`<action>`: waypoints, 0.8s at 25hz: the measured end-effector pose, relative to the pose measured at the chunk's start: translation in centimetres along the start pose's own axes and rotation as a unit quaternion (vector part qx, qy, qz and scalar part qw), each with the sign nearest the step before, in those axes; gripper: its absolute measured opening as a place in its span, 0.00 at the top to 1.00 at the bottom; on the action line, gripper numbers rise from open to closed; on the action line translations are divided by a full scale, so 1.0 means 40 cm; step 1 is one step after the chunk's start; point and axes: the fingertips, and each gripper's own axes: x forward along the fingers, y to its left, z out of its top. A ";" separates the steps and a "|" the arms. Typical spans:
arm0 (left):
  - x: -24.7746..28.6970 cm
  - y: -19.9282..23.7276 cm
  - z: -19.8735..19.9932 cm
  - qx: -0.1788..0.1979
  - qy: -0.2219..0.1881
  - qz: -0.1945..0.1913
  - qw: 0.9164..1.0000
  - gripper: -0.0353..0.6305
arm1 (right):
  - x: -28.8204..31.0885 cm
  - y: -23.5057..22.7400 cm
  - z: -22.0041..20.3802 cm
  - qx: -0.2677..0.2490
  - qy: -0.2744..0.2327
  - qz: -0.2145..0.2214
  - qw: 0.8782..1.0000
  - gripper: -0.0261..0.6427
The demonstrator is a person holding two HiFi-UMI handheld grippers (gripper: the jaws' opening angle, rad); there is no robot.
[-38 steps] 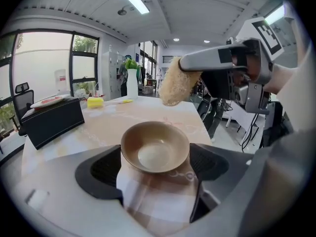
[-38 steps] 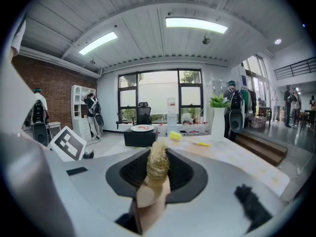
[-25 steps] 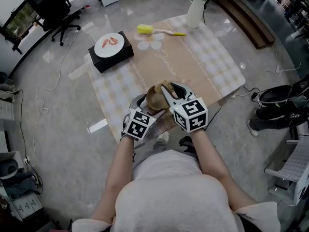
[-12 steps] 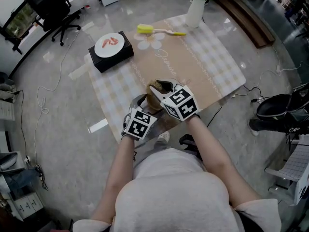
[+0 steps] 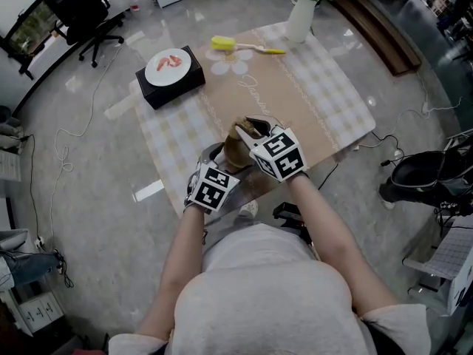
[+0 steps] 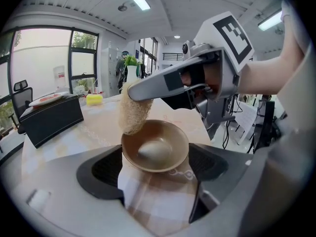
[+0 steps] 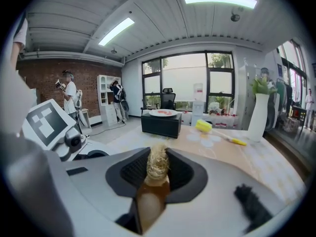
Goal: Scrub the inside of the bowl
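A brown bowl (image 5: pixel 233 154) is tipped on its side over the table's near edge, with my left gripper (image 5: pixel 222 161) shut on it; the pads flank the bowl (image 6: pixel 155 149) on both sides. My right gripper (image 5: pixel 248 134) reaches in from the right, shut on a tan loofah sponge (image 6: pixel 134 113). The sponge hangs over the bowl's upper left rim and touches the inner wall there. In the right gripper view the sponge (image 7: pixel 158 166) is pinched between the jaws, with the bowl's brown wall (image 7: pixel 148 206) right below it.
A checked cloth (image 5: pixel 325 95) covers the table. At the far left stands a black box (image 5: pixel 174 87) with a white plate of red food (image 5: pixel 168 66). A yellow brush (image 5: pixel 230 46) and a white vase with a plant (image 5: pixel 299 17) stand at the back. An office chair (image 5: pixel 81 9) and cables are on the floor.
My right gripper has moved left and in over the bowl with the sponge. The left gripper and the bowl have stayed in place.
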 end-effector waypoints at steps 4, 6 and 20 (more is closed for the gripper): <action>-0.001 0.001 0.003 0.001 -0.001 -0.001 1.000 0.30 | -0.014 -0.028 -0.007 0.004 0.005 -0.015 1.000 0.82; -0.001 0.001 0.003 0.002 -0.001 -0.001 1.000 0.30 | -0.023 -0.038 -0.012 0.007 0.007 -0.020 1.000 0.82; -0.002 0.002 0.005 0.009 -0.003 -0.009 1.000 0.29 | -0.096 -0.073 -0.052 0.025 0.024 -0.029 0.999 0.82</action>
